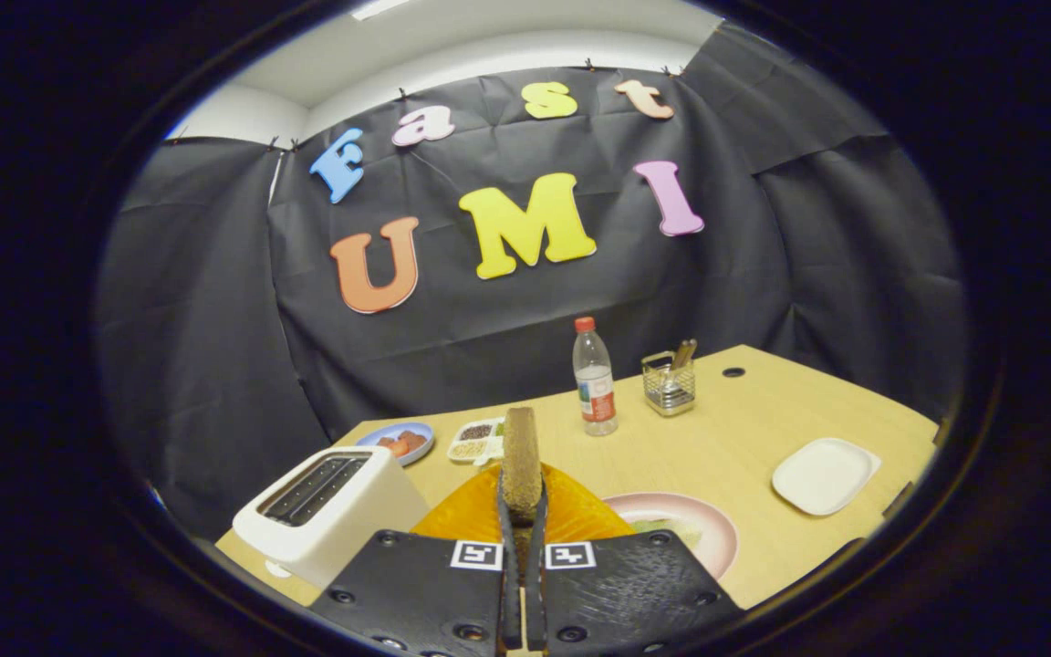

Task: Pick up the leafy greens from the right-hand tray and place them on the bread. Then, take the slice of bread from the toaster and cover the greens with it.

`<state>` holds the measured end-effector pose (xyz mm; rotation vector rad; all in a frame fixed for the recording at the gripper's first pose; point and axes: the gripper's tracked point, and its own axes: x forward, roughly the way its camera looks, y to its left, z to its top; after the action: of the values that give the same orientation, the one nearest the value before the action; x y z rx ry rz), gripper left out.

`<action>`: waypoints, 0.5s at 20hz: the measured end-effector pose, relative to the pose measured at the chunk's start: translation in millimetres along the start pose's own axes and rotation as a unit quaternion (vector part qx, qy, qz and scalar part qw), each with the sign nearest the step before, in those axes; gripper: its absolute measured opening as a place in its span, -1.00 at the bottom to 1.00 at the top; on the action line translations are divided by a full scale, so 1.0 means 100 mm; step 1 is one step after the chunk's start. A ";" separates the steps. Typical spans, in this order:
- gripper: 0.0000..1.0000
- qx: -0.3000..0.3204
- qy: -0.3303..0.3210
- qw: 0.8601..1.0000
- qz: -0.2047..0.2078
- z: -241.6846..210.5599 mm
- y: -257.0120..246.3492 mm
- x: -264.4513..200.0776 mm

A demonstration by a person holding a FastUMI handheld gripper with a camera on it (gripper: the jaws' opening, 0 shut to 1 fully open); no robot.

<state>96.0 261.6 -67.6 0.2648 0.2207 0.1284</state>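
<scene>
My gripper (522,497) is shut on a slice of brown bread (520,456), held upright and edge-on between the two fingers. Just beyond the fingers lies an orange mat (580,516). To its right a pink plate (703,529) holds something pale green, partly hidden by the gripper body. The white toaster (329,511) stands left of the fingers with its slots dark. The white tray (824,474) lies bare on the right side of the table.
A water bottle (594,376) and a wire basket with utensils (669,381) stand at the back of the wooden table (744,420). A blue plate with reddish food (400,442) and a small divided dish (478,440) sit behind the toaster.
</scene>
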 end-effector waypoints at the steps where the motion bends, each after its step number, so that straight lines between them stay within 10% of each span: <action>1: -0.96 0.002 0.000 1.000 -0.007 -0.06 -0.07 0.06; 10: -0.94 0.090 0.050 0.994 -0.037 -0.48 -0.53 0.26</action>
<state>115.0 226.2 -132.2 0.4296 0.3419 0.0482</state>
